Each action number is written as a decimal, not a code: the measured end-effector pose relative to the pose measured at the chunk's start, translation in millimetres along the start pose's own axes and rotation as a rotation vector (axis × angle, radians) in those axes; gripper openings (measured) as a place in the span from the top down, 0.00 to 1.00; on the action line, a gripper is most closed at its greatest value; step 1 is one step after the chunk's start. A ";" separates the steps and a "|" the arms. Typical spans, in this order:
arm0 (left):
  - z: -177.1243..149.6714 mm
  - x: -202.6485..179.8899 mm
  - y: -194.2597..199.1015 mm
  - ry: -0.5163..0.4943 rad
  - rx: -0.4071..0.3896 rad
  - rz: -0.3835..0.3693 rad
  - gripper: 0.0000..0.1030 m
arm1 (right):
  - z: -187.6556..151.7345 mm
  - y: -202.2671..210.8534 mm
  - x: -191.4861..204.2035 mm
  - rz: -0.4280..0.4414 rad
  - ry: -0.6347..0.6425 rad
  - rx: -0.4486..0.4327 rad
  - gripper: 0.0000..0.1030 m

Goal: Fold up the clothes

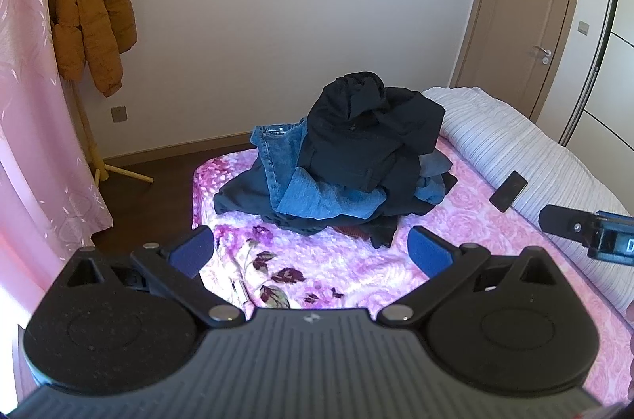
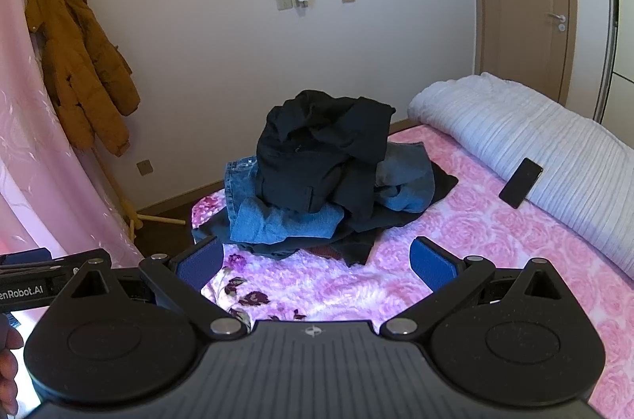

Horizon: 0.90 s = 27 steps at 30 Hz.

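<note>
Two blue pads of the left hand-held gripper (image 1: 311,252) are standing wide apart, gripping nothing, above the bed (image 1: 356,268). At 12 o'clock the clothes pile (image 1: 340,157) is lying on the pink cover, a phone (image 1: 508,191) at 2 o'clock.

Right wrist view: the right hand-held gripper (image 2: 317,262) is likewise gaping empty, the clothes pile (image 2: 321,173) sitting at 12 o'clock, apart from it.

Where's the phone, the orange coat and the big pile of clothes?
phone (image 2: 521,188), right wrist view, middle of its dark screen.
orange coat (image 2: 75,62), right wrist view, its body.
pile of clothes (image 1: 356,137), left wrist view, the dark garment on top.
</note>
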<state>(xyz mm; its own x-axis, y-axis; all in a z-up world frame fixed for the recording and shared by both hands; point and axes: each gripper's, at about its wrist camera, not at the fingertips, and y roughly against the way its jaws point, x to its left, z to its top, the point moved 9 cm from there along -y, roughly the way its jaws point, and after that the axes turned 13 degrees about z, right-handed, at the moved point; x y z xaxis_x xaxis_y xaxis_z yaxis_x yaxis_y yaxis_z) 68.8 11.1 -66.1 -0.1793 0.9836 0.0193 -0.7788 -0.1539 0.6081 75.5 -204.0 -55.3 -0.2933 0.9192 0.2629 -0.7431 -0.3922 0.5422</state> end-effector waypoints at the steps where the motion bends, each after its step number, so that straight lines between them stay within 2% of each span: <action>1: -0.5 0.4 0.0 -0.001 0.000 0.001 0.01 | -0.4 -0.2 0.0 0.000 0.000 0.000 0.00; 27: -0.4 5.2 -2.8 -0.009 0.008 0.027 0.01 | 4.8 -5.6 -2.8 0.010 -0.008 0.003 0.00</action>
<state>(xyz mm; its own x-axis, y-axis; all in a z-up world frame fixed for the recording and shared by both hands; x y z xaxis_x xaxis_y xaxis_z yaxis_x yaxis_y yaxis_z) 69.9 16.6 -68.1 -0.1947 0.9799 0.0427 -0.7691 -0.1795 0.6134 83.4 -204.6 -55.2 -0.2958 0.9150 0.2745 -0.7386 -0.4013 0.5417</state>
